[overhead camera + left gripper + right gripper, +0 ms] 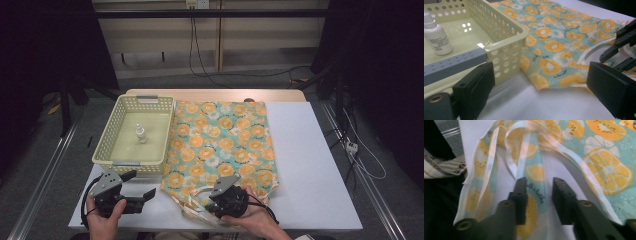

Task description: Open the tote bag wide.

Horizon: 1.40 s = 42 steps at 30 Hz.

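A teal cloth printed with orange slices (225, 142) lies flat on the white table (310, 165), its white-edged straps (524, 150) bunched at the near edge. My right gripper (210, 202) is over those straps, and its jaws (540, 192) stand a little apart. One strap lies under the left jaw, and no pad presses on it. My left gripper (142, 183) is held open above the table, just in front of the basket (112, 135), with nothing between its wide jaws (541, 82). The right gripper (621, 42) also appears at the far right of the left gripper view.
The pale yellow perforated basket (506, 37) with grey handles stands at the table's left and holds a small white bottle (141, 134) (436, 35). To the right of the cloth is bare white table. Cables run across the floor behind.
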{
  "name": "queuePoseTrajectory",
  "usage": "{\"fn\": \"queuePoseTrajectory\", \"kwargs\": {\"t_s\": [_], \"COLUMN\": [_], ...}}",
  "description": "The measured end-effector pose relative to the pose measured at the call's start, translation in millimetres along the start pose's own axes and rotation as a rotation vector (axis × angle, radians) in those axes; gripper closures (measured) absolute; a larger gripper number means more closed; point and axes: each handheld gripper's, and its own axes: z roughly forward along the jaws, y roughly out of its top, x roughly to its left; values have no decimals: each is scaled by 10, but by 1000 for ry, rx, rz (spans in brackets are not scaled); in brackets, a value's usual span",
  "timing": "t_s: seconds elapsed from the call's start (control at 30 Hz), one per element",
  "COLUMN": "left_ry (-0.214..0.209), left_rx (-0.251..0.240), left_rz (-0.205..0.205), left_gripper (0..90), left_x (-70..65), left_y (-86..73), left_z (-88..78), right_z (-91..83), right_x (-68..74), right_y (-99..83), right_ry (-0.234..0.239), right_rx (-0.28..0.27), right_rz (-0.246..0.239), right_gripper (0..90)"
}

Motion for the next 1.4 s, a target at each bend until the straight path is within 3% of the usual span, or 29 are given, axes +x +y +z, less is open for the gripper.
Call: {"fn": "queuePoseTrajectory", "kwargs": {"t_s": [0.07, 0.1, 0.2, 0.33, 0.6, 0.7, 1.2, 1.4], "left_ry": [1, 2, 10, 10, 9, 9, 10, 10], "left_rx": [1, 1, 9, 9, 14, 14, 14, 14], "left_rz": [3, 3, -2, 3, -2, -3, -8, -3], "left_gripper": [79, 79, 83, 83, 83, 83, 83, 83], "left_x": [0, -1, -5, -1, -3, -2, 2, 8], "left_y": [-2, -3, -7, -7, -10, -10, -14, -13], "left_z": [-4, -6, -2, -1, 13, 13, 16, 14], "right_z": [-6, -6, -3, -6, -197, -264, -366, -427], "right_x": [6, 23, 32, 24, -145, -211, -540, -623], "right_y": [0, 5, 9, 2, 77, 105, 340, 458], "right_ry": [10, 33, 44, 54, 50, 37, -24, -26], "right_rx": [5, 9, 9, 2, -125, -154, -191, -203], "right_rz": [-3, -18, -30, -12, 58, 63, 69, 65], "right_gripper": [758, 838, 900, 900, 900, 900, 900, 900]}}
